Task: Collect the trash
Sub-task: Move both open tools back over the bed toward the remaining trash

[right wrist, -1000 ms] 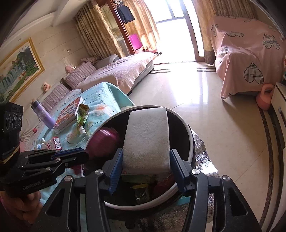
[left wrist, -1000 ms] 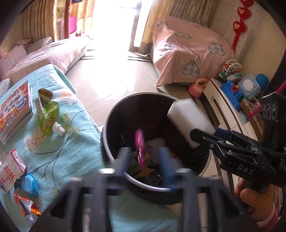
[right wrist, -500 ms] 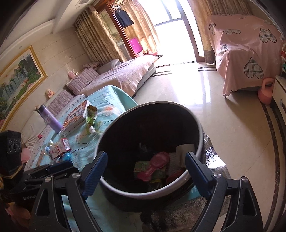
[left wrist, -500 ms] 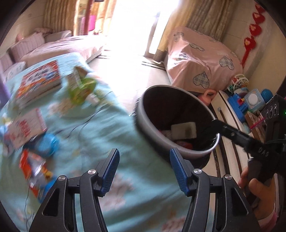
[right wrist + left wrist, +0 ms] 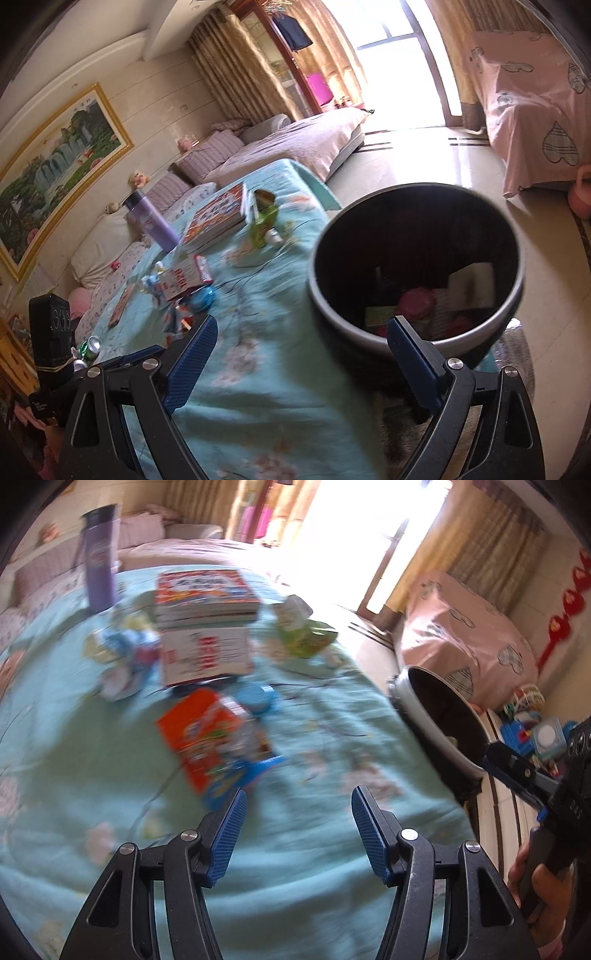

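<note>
Left wrist view: the worktop, draped in a teal floral cloth, fills the frame from nine o'clock round to four. At three o'clock its edge falls away to the round, dark trash bin, which stands on the floor hard against that edge. Inside the bin, seen from the right wrist, lie a white block and pink and green scraps.

Next in size, a stack of picture books sits at twelve o'clock with a white and red box just before it, and a purple flask stands upright at eleven. These look like keepers, not trash. The likely target is the orange snack wrapper, lying flat at centre, just ahead of the left claw, whose jaws stand apart with nothing between them. A small blue round lid touches the wrapper's far end; a green juice pouch lies at one o'clock.

The right claw is opening wide, empty, over the worktop's corner beside the bin.

Risks: the wrapper is thin and flat on soft cloth, so the pads may pinch fabric and drag the whole spread, toppling the flask. The picture is blurred, so aim is uncertain. The blue lid may come along.

Room is generous at six o'clock on bare cloth; the bin-side edge is tight, with the other claw close.
</note>
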